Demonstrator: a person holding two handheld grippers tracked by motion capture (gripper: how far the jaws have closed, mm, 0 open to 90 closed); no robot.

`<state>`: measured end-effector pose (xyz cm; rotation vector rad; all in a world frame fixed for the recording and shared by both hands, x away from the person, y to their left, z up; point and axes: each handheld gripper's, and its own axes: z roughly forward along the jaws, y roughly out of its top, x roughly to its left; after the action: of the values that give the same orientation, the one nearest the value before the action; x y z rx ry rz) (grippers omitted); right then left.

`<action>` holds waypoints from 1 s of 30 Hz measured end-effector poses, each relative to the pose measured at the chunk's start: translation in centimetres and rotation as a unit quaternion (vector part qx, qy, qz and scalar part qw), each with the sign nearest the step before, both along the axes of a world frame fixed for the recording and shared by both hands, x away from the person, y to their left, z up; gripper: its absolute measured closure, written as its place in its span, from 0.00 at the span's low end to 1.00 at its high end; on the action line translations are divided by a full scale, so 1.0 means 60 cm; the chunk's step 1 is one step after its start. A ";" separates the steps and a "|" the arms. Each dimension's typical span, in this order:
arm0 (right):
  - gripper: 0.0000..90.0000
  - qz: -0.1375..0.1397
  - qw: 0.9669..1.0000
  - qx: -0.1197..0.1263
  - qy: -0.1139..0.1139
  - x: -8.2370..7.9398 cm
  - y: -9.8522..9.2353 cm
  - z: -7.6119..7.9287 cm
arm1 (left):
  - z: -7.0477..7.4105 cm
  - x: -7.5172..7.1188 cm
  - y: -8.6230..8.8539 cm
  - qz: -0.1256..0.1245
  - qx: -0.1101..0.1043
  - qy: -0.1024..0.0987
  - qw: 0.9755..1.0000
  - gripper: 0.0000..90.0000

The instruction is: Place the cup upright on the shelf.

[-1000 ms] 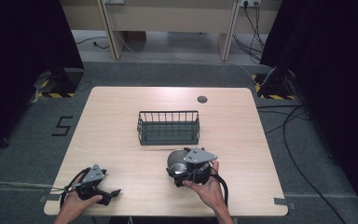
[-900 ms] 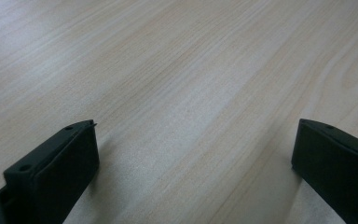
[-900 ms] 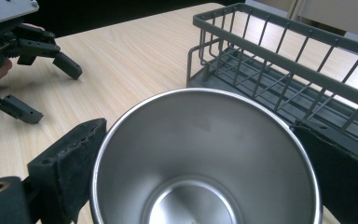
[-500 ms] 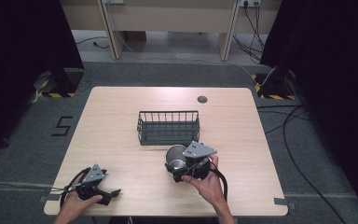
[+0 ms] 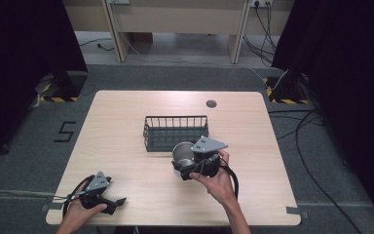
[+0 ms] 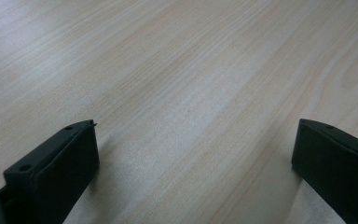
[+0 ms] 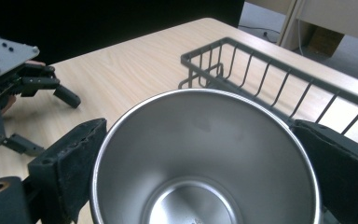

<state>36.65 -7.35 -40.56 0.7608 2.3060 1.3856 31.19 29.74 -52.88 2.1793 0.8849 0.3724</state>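
Observation:
In the right gripper view a shiny steel cup (image 7: 205, 154) sits mouth-up between the two black jaws of my right gripper (image 7: 200, 135), whose pads press its sides. From above, that cup (image 5: 182, 151) hangs over the table just in front of a dark wire basket (image 5: 148, 134), with the right gripper (image 5: 181, 163) shut on it. The basket's near rim (image 7: 270, 60) lies right beyond the cup. My left gripper (image 5: 118, 204) rests low at the table's front left, open, and its own view shows bare wood between the jaws of the left gripper (image 6: 196, 135).
The light wooden table (image 5: 126, 112) has a small round dark cap (image 5: 211, 103) near its far edge. The left gripper (image 7: 46, 119) lies to the left beyond the cup. Dark floor and cables (image 5: 316, 146) surround the table.
My right gripper has risen with the steel cup and edged closer to the basket. The left gripper has stayed where it was.

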 end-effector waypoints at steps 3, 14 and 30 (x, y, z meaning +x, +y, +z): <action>0.07 0.002 1.000 0.000 -0.002 0.004 0.004 0.006 | 0.000 0.000 0.000 0.000 0.000 0.000 1.000 0.00; 0.07 0.001 1.000 -0.001 -0.002 0.041 0.028 0.051 | 0.000 0.000 0.000 0.001 -0.001 0.000 1.000 0.00; 0.07 -0.012 1.000 -0.010 0.001 0.094 0.055 0.099 | 0.000 0.000 0.000 0.001 -0.001 0.001 1.000 0.00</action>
<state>42.32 -4.03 -34.64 0.7810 2.3030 1.3493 31.17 29.72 -52.87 2.1773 0.8886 0.3704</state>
